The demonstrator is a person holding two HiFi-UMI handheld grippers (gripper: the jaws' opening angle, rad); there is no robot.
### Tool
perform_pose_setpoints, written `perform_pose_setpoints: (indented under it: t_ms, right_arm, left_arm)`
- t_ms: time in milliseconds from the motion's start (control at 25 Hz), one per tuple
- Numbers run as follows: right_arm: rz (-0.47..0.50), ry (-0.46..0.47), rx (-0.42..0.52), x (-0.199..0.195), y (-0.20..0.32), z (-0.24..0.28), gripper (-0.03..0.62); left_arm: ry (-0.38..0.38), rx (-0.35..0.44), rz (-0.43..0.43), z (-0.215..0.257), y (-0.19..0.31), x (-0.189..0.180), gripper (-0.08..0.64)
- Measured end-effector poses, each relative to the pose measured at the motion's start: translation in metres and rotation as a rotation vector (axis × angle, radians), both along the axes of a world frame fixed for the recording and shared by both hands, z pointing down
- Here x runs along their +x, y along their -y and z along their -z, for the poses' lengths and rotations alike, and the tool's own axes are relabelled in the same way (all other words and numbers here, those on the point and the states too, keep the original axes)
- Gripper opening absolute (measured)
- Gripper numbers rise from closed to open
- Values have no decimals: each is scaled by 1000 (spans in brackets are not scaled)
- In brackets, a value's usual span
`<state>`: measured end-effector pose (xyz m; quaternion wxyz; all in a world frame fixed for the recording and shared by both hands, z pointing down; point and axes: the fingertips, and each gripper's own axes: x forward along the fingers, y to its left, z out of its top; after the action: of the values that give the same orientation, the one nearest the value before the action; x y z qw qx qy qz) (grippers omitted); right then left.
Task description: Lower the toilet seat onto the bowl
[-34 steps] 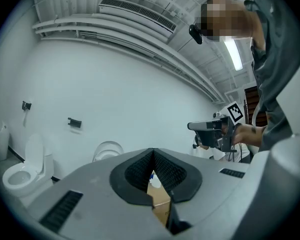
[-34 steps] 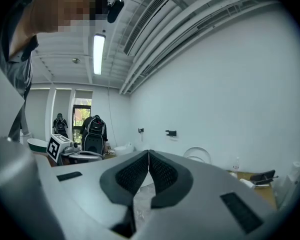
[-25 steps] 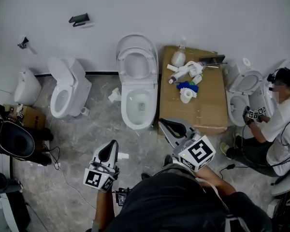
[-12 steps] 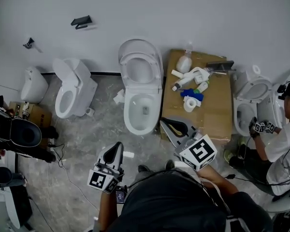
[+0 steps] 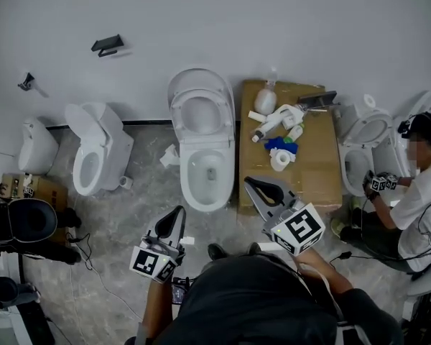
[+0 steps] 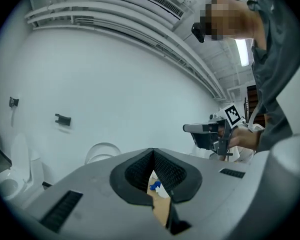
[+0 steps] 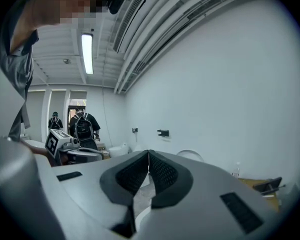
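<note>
A white toilet stands against the wall, its bowl [image 5: 205,171] open. The seat [image 5: 200,110] and lid are raised, leaning back on the wall. My left gripper [image 5: 178,210] hovers over the floor in front of the bowl, slightly left, shut and empty. My right gripper [image 5: 250,182] is at the bowl's front right, near the cardboard, also shut with nothing held. In the left gripper view the jaws' tips [image 6: 152,151] meet, and the raised lid [image 6: 102,151] shows beyond. From the right gripper view its closed tips [image 7: 148,154] point toward the lid [image 7: 190,155].
A flat cardboard box [image 5: 302,167] with bottles and white parts lies right of the toilet. Another toilet [image 5: 93,149] stands at the left, more [image 5: 363,131] at the right beside a crouching person [image 5: 416,192]. Cables run across the floor at lower left.
Both grippers have shifted a little sideways in front of the toilet, still shut. The seat stays raised.
</note>
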<state>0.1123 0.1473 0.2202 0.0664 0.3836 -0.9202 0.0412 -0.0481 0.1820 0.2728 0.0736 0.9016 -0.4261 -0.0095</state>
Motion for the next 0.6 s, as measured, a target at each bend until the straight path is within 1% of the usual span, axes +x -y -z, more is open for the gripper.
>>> perform_pose_setpoints:
  t_ms: [120,280,360,480,600]
  right_arm:
    - [-29,-14,7,-20,4,2,8]
    - [-52,-23,28,-45,10,6,8]
    - [-58,-29,17,-54,12,4,8]
    - [-54,-46,-5,-60,16,-2,8]
    - [-59,-47,-16,-57,34,-4,8]
  left_arm:
    - [-14,26,-30,6,13,-21,3]
    - [-7,28,-57,0,28,-46,3]
    - [-9,23,-66,-3,32,-54,3]
    - [-24,11,-59,-7,38,-63,3]
    - [-32,-8,-50,-12,52,-63,3]
